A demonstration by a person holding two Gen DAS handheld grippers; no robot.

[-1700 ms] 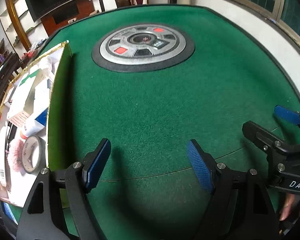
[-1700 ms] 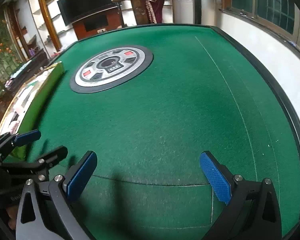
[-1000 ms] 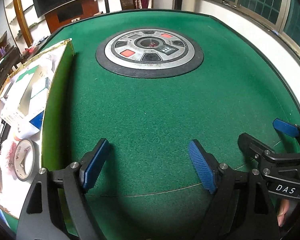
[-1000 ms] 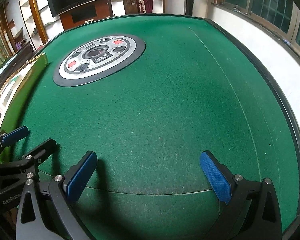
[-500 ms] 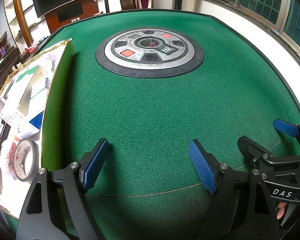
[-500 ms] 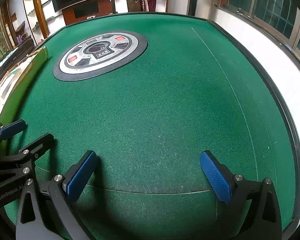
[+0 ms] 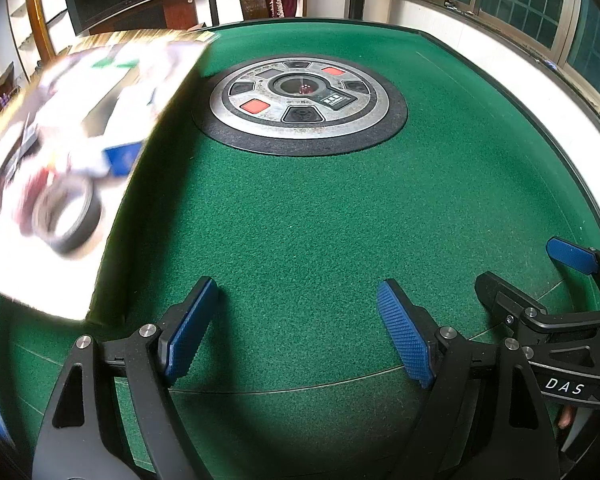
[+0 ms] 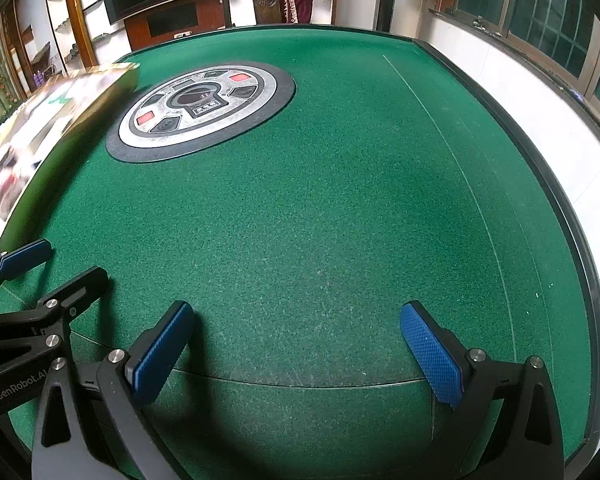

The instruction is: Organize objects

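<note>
The box of clutter now sits blurred and shifted right, its far corner nearer the dial. Both grippers, left and right, hang wide and empty over bare felt, so sorting hasn't started.

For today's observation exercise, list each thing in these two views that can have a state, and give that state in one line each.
Left hand-held gripper: open, nothing between its fingers.
Right hand-held gripper: open, nothing between its fingers.
Box: open-topped, blurred, filled with items, at the table's left.
Tape roll: lying inside the box, blurred.
Round centre panel: set flat in the green table.
</note>
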